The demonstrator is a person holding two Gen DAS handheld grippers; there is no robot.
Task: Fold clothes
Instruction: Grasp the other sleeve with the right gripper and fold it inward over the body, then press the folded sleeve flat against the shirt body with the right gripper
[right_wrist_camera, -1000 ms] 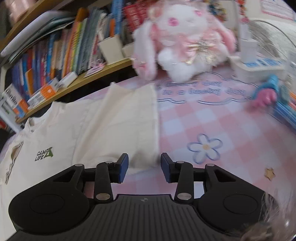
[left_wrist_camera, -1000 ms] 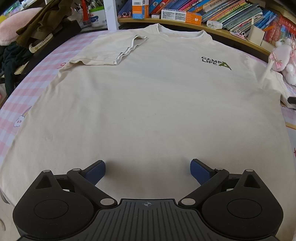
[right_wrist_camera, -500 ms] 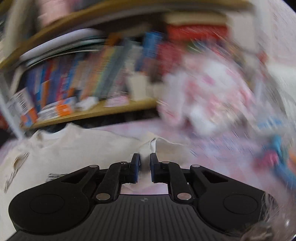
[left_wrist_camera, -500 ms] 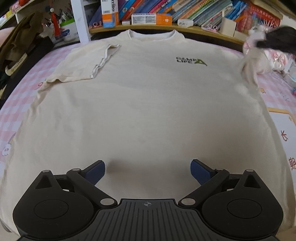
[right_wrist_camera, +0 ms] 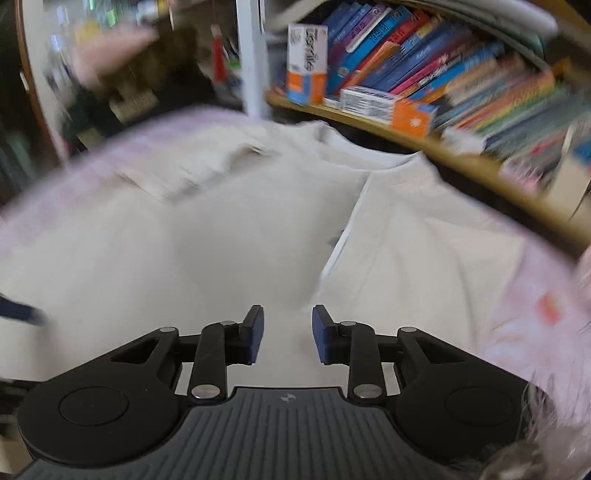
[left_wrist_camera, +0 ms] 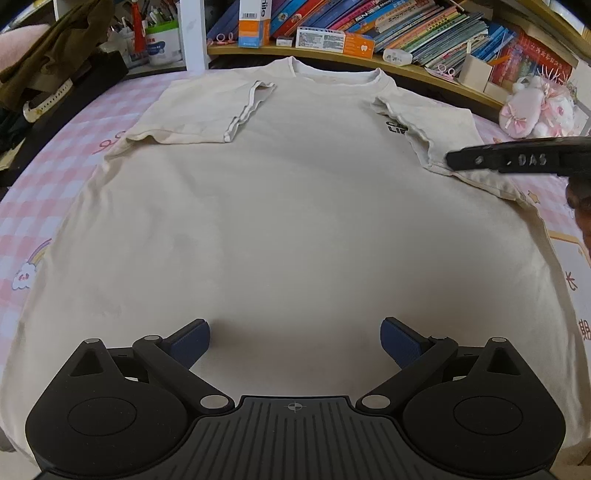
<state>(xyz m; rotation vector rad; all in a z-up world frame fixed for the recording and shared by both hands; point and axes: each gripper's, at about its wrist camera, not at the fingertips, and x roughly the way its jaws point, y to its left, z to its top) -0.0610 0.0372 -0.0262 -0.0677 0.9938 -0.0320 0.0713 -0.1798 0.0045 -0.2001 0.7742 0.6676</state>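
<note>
Sleeves of the cream cotton T-shirt (left_wrist_camera: 288,206) both lie turned in over its chest, the right one half covering the dark logo; the body lies flat, collar toward the bookshelf (left_wrist_camera: 388,33), so the long folds appear left to do. Left gripper (left_wrist_camera: 294,341) hovers wide open over the hem. Right gripper (right_wrist_camera: 287,334), blurred, seems part open and empty. Pink plush rabbit (left_wrist_camera: 532,107) sits beside the shirt's shoulder.

Both grippers gape — left gripper (left_wrist_camera: 294,341) wider, right gripper (right_wrist_camera: 287,334) narrower.
</note>
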